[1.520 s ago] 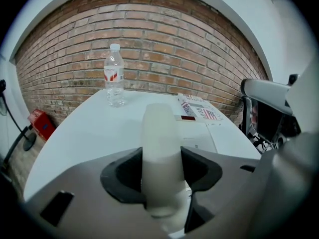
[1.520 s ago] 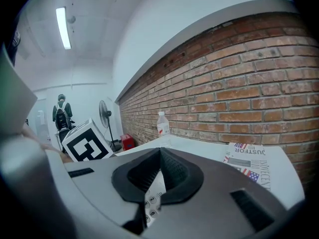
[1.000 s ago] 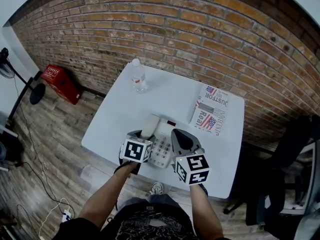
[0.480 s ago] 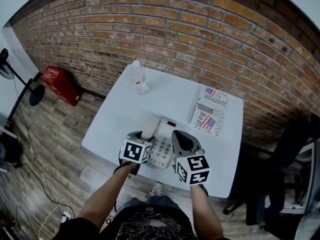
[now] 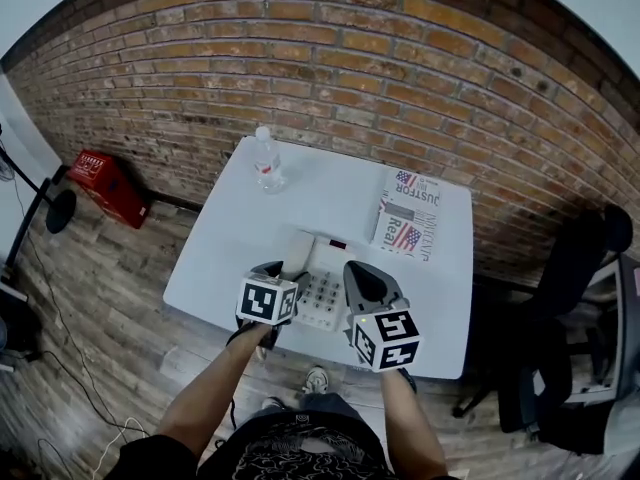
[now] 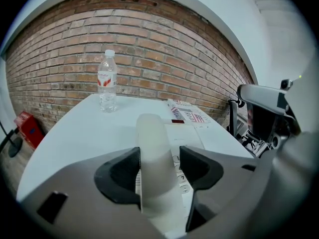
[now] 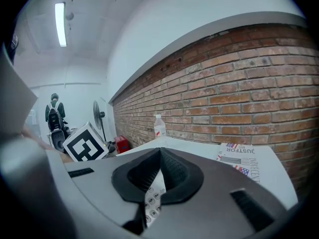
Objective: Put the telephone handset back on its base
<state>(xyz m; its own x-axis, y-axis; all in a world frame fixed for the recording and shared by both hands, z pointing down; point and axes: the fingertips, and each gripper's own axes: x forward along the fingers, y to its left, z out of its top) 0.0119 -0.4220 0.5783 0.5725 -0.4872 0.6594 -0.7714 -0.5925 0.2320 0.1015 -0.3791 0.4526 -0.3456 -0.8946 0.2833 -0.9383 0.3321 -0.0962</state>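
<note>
The white handset (image 6: 153,173) lies along the left side of the white telephone base (image 5: 325,290) near the table's front edge. My left gripper (image 6: 159,159) straddles the handset's near end. Its jaws are opening: the left pad lies at the handset's side and a narrow gap shows at the right pad. In the head view that gripper (image 5: 283,271) sits at the base's left. My right gripper (image 5: 368,286) hovers over the base's right edge, shut and empty. Between its fingers (image 7: 160,158) a strip of the keypad (image 7: 154,198) shows below.
A clear water bottle (image 5: 266,160) stands at the white table's (image 5: 230,238) far left. A folded newspaper (image 5: 407,213) lies at the far right by the brick wall. A red crate (image 5: 105,186) sits on the floor to the left, a black office chair (image 5: 570,298) to the right.
The head view has shifted a little. Both grippers and the handset stay where they were on the base.
</note>
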